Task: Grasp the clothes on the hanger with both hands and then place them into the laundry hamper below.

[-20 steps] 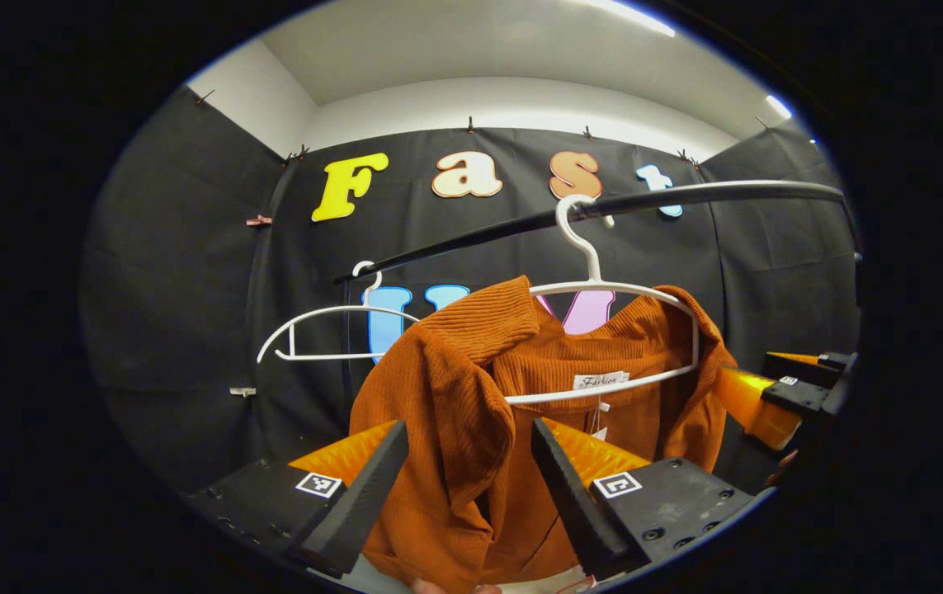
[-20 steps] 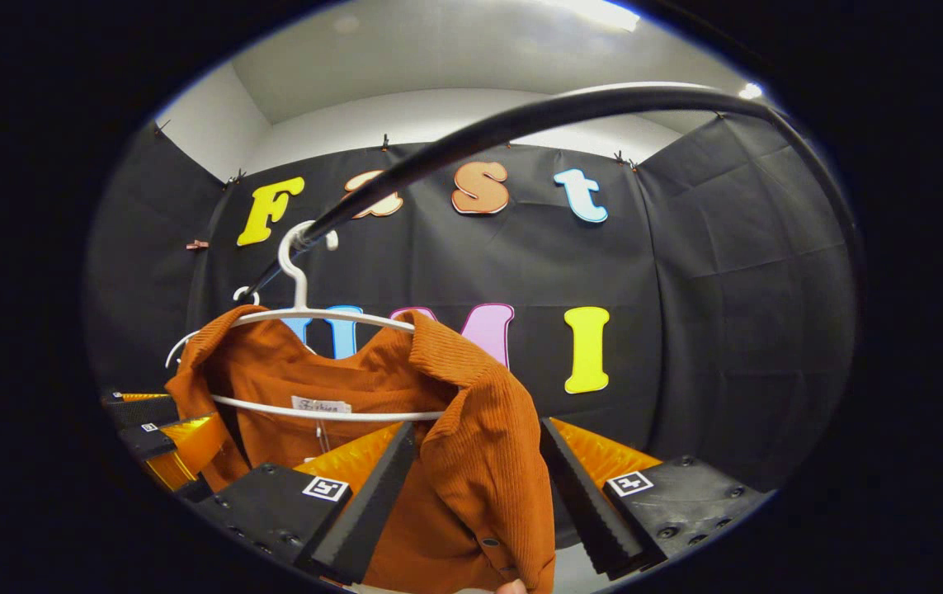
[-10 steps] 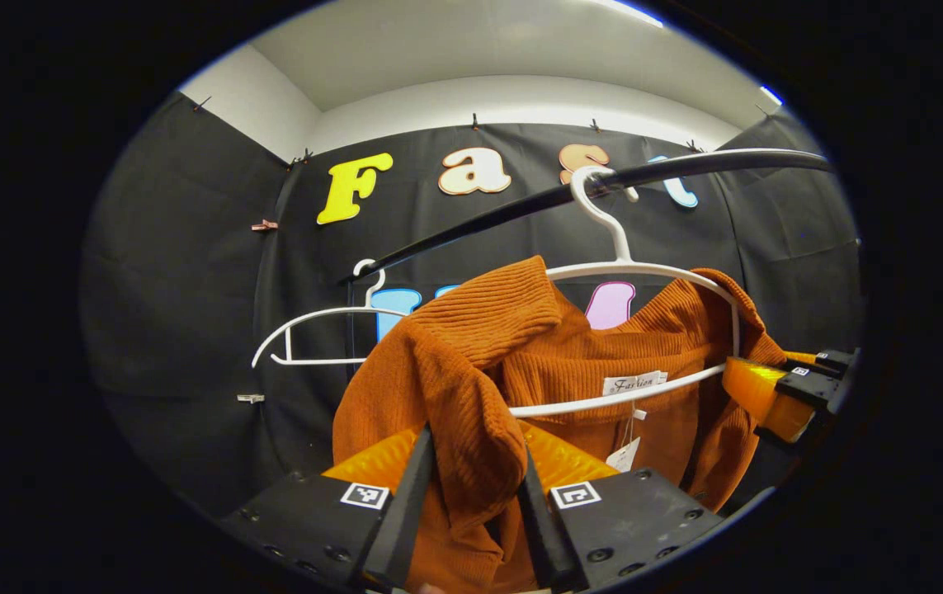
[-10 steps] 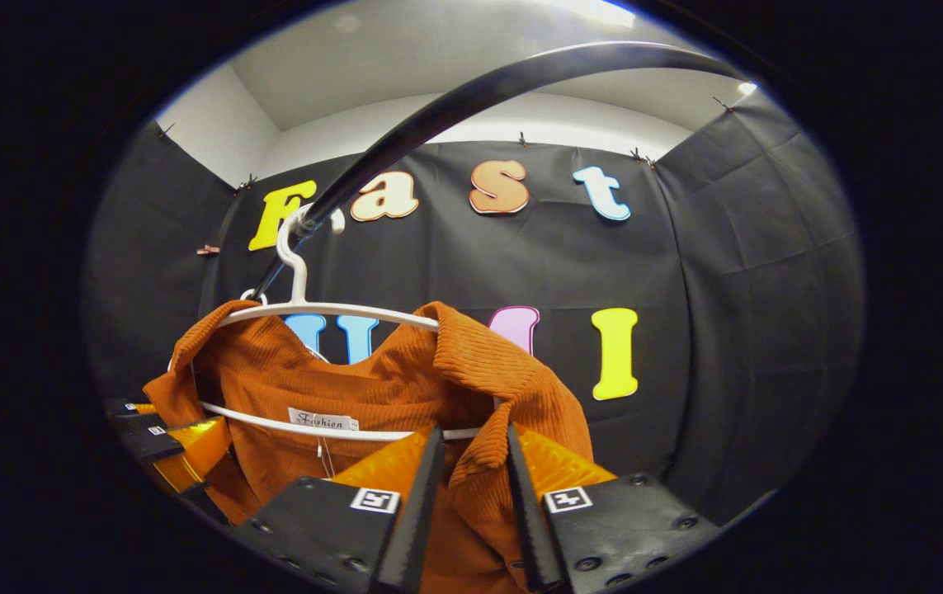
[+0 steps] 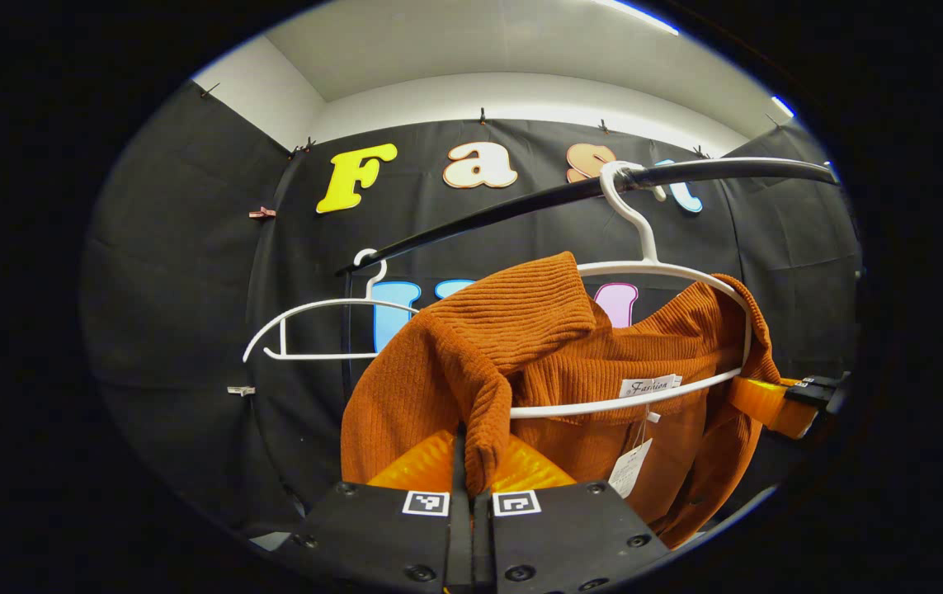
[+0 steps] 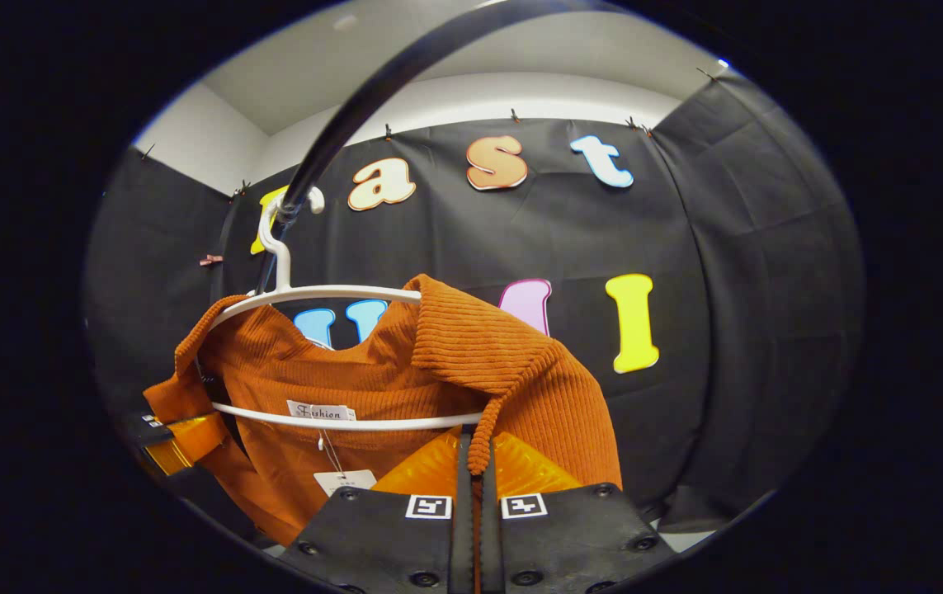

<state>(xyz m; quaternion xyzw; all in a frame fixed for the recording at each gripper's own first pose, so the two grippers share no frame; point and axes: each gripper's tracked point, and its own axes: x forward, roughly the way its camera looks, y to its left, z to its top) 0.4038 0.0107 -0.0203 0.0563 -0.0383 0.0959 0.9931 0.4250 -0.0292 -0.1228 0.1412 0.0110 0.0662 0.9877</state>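
Note:
An orange ribbed garment hangs on a white hanger hooked over a black rail. My left gripper is shut on the garment's left shoulder fold, at the bottom of the left gripper view. In the right gripper view the same garment hangs from its white hanger, and my right gripper is shut on its right shoulder fold. The right gripper also shows at the far right of the left gripper view; the left gripper shows at the lower left of the right gripper view.
A second, bare white hanger hangs on the rail to the left of the garment. The black rail arcs close overhead in the right gripper view. A white tag dangles inside the collar. The black cloth wall stands behind.
Both grippers have gone from wide open around the shoulders to fully shut on the fabric. The garment's shoulders are bunched and lifted slightly on the hanger.

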